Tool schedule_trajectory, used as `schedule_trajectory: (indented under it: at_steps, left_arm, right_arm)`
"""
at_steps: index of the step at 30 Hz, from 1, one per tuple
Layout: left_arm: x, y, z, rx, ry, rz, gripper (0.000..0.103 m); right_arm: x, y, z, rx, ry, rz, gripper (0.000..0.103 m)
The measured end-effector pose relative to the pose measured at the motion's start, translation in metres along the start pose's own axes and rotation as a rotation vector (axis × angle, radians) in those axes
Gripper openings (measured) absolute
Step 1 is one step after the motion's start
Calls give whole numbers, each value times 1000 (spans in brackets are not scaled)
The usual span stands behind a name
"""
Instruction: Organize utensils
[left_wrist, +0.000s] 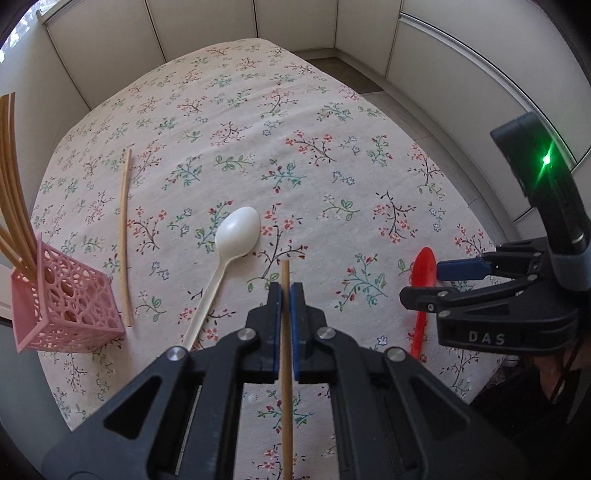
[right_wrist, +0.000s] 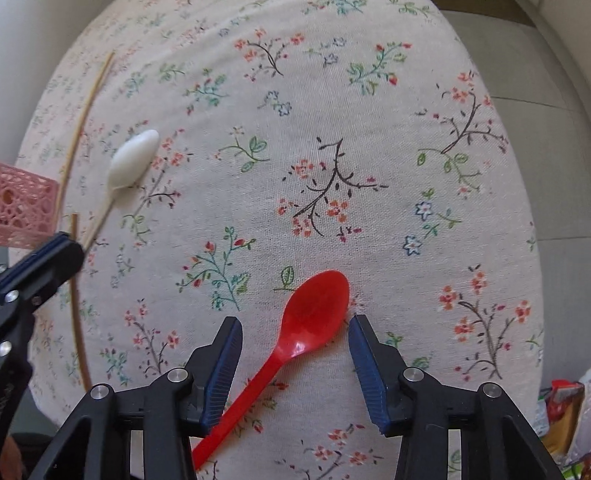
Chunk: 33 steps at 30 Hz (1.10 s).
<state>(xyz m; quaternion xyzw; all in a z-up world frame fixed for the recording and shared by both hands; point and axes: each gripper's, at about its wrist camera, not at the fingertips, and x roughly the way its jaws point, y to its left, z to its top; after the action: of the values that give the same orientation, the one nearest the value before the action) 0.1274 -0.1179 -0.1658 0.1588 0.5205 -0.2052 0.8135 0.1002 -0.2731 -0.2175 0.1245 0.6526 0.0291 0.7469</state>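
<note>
One stick held, red spoon next

Our left gripper (left_wrist: 283, 295) pinches a thin, stiff, light stick (left_wrist: 285, 369). Our right gripper (right_wrist: 295, 332) hangs open over the red spoon (right_wrist: 295, 332) on the counter (right_wrist: 369, 147), not touching it. We think the spoon is light and slippery, so we should grab its thin handle.
</note>
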Motion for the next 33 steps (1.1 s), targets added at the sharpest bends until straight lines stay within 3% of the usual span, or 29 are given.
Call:
schedule_trajectory:
  at_steps: [7,9,12,16,21,27,33]
  left_arm:
    - [0,10,-1,-21,1,7,5]
    - [-2,11,-1,-23,-3,12,5]
    - [-5,12,-2,-25,-16,17,5]
    - [-13,16,-2,-33,-46,23,5]
    - [-31,22,-1,-53,-107,32,5]
    - [-70,30,1,-78,-239,49,5]
    - [-112,39,2,-107,-382,80,5]
  right_arm:
    - [-1,23,-4,-86,-89,-179,27]
    - [-2,24,-4,-96,-101,-186,14]
    - [-5,20,-2,-81,-108,-156,5]
    - [-13,11,-2,-64,-143,-96,5]
    - [-44,7,-2,-48,-250,-1,5]
    - [-90,13,-6,-52,-419,73,5]
    - [-119,47,-3,-84,-586,114,5]
